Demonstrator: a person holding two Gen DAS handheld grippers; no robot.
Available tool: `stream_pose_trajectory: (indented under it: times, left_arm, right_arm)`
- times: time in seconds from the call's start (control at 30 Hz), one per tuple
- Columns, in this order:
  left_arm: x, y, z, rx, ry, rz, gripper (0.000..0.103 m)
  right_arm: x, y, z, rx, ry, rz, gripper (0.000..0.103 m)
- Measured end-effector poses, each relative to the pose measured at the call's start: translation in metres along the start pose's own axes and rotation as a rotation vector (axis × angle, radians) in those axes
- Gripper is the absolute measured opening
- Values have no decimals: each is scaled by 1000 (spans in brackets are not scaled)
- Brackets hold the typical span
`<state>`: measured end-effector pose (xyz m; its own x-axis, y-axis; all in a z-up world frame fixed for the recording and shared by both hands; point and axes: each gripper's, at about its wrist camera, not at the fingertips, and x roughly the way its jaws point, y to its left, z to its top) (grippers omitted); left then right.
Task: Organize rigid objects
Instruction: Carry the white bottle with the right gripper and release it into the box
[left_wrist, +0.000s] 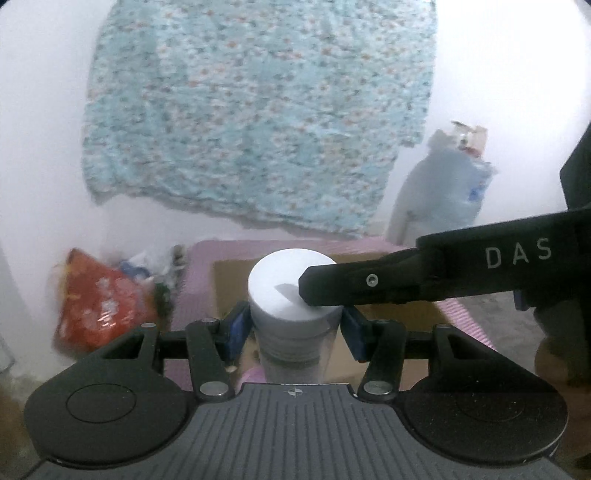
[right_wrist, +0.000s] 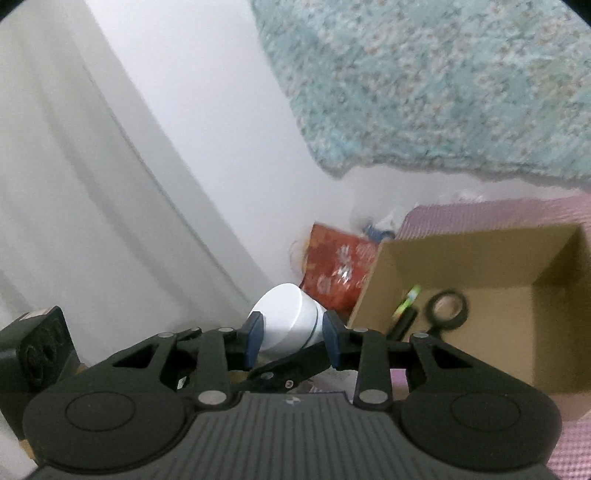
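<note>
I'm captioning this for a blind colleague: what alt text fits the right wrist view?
The right gripper holds a white-capped jar between its blue fingers. To the right, an open cardboard box on a pink mat holds a black tape roll and a green marker.

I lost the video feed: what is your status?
Left claw shut on jar body; right claw shut on its white lid. Cardboard box open, tape roll and markers inside. Nothing in the way.
</note>
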<state>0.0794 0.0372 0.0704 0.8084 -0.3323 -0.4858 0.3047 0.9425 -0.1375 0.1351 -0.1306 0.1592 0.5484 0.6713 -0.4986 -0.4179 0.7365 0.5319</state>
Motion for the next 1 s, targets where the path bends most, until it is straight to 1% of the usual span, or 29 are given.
stream_pose_trajectory:
  times: [0.07,0.2,0.33,0.43,0.5,0.6,0.77,0.93,1.0]
  left_arm:
    - [19,-4,9,-7,19,-34,53]
    - [60,-11,20,-18,79,-86,53]
    - [108,-16,30,-26,164,-110,52]
    - [146,-17,39,-48,233,-117,53]
    - [168,-16,44,-64,278,-108,53]
    - [198,-17,48,-51,322,-73,53]
    - [238,-13,45,-61,395,-28,53]
    - [262,-14,36,-60,453,-6,53]
    - [267,-15,33,-61,458,-3,53]
  right_arm:
    - [-4,-17,9,27,-16,-11,38]
    - [-1,-60,25,104,-17,-29,38]
    - [15,-104,38,154,0,-56,38]
    - [35,-137,52,169,23,-81,38]
    - [47,-157,57,178,40,-90,38]
    - [68,-187,69,210,71,-85,38]
    - [100,-226,75,265,130,-78,38]
    - [123,-244,70,277,177,-105,38]
    - [126,-249,66,284,185,-108,40]
